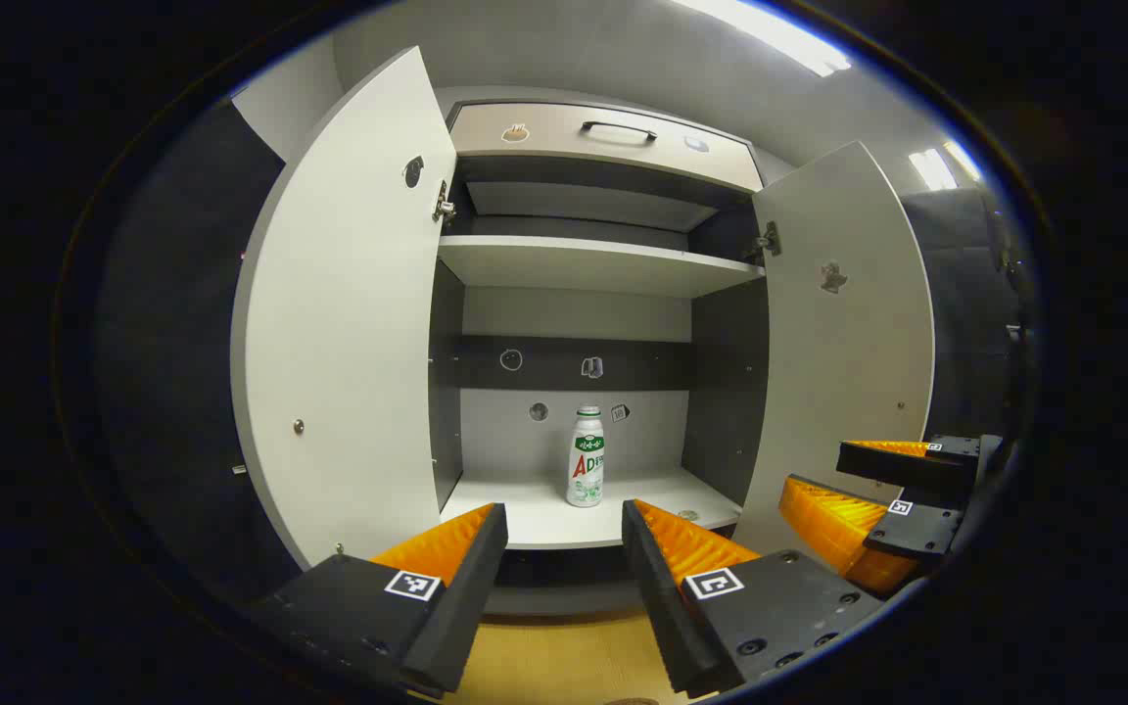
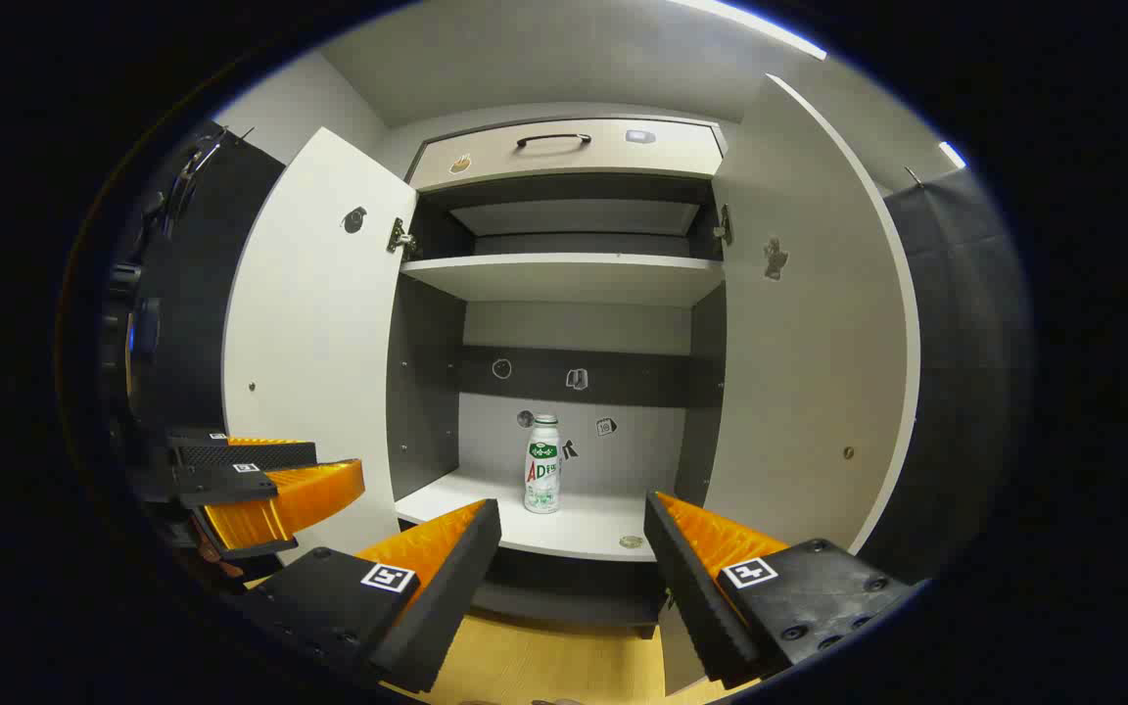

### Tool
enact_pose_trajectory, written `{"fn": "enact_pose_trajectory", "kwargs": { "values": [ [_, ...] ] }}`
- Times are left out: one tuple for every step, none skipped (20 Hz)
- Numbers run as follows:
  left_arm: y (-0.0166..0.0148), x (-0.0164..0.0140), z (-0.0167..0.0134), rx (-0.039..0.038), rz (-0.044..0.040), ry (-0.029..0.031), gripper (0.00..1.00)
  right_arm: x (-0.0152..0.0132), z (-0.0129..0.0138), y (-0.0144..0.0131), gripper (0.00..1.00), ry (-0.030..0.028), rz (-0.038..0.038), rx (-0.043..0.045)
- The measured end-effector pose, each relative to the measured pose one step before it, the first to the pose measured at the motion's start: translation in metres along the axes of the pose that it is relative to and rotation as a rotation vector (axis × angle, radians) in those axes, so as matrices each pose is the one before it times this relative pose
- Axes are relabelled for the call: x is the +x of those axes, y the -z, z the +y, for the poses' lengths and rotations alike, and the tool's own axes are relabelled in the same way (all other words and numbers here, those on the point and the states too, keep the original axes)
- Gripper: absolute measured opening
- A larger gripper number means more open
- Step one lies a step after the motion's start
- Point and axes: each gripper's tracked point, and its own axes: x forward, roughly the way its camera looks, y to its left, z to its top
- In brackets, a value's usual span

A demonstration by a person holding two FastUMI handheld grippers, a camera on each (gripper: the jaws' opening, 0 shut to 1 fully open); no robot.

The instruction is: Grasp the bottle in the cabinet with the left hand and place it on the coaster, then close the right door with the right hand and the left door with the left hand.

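Left tool (image 1: 564,548): black body with orange ribbed fingers, jaws spread wide, holding nothing. It is aimed into the open cabinet, well short of the lower shelf, with the bottle seen in the gap between its fingers. Right tool (image 2: 574,543): same build, jaws likewise wide apart and empty, held beside the left one and facing the same opening.

Step in hand, by my judgement: the approach for the first grasp. Nothing of the task is done yet; the bottle is untouched and both doors stand open.

The small white plastic bottle with a green and red label (image 1: 586,457) stands upright on the white lower shelf (image 1: 525,519) of the grey cabinet, near the middle and toward the back wall, apart from both side walls. Its cap is on. A small round flat object (image 1: 688,514), possibly a coaster, lies near the front right of that shelf; too small to confirm.

The white left door (image 1: 349,323) and white right door (image 1: 848,333) are swung fully outward.

Next move calls for the left tool to advance straight in between the doors, level with the bottle's body, and to close on it squarely. The bottle is tall and narrow, so a glancing touch could tip it.
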Motion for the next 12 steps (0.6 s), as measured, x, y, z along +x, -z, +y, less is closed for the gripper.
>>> {"fn": "enact_pose_trajectory", "kwargs": {
  "values": [
    [0.00132, 0.00024, 0.00017, -0.00281, -0.00073, 0.00636, 0.76, 0.00022, 0.00006, -0.00049, 0.98, 0.00762, -0.00138, -0.00170],
    [-0.00013, 0.00018, -0.00054, -0.00651, 0.00176, 0.01034, 0.76, -0.00055, 0.00014, -0.00040, 0.98, 0.00522, -0.00257, -0.00197],
    [0.00165, 0.00020, 0.00045, -0.00707, 0.00257, 0.00684, 0.76, -0.00018, 0.00091, -0.00076, 0.98, 0.00386, -0.00106, -0.00088],
    [0.00066, 0.00065, 0.00183, -0.00331, 0.00330, 0.00005, 0.76, -0.00034, 0.00090, -0.00024, 0.98, 0.00056, -0.00111, -0.00123],
    [0.00118, 0.00013, 0.00329, -0.00033, 0.00275, -0.00412, 0.76, -0.00021, 0.00124, -0.00052, 0.98, 0.00205, -0.00128, -0.00282],
    [0.00011, -0.00070, 0.00122, 0.00085, 0.00068, -0.00135, 0.76, -0.00047, 0.00020, 0.00015, 0.98, 0.00168, -0.00107, -0.00334],
    [-0.00029, 0.00014, 0.00007, -0.00074, -0.00104, 0.00148, 0.76, -0.00029, 0.00038, -0.00053, 0.98, 0.00179, -0.00055, -0.00207],
    [-0.00108, -0.00016, -0.00028, -0.00101, -0.00163, 0.00344, 0.76, -0.00098, 0.00003, -0.00033, 0.98, 0.00182, -0.00155, -0.00047],
    [0.00072, -0.00023, -0.00002, 0.00042, -0.00124, 0.00300, 0.76, -0.00041, 0.00065, -0.00046, 0.98, -0.00004, -0.00140, 0.00141],
    [-0.00031, -0.00108, -0.00036, 0.00223, -0.00052, 0.00253, 0.76, -0.00031, 0.00156, -0.00011, 0.98, -0.00327, -0.00130, 0.00232],
    [0.00129, -0.00024, -0.00068, 0.00257, 0.00054, 0.00126, 0.76, -0.00011, 0.00067, 0.00002, 0.98, -0.00130, 0.00031, 0.00008],
    [-0.00008, -0.00001, 0.00016, 0.00040, -0.00038, 0.00060, 0.76, -0.00029, 0.00058, -0.00009, 0.98, -0.00297, 0.00030, -0.00134]
  ]
}}
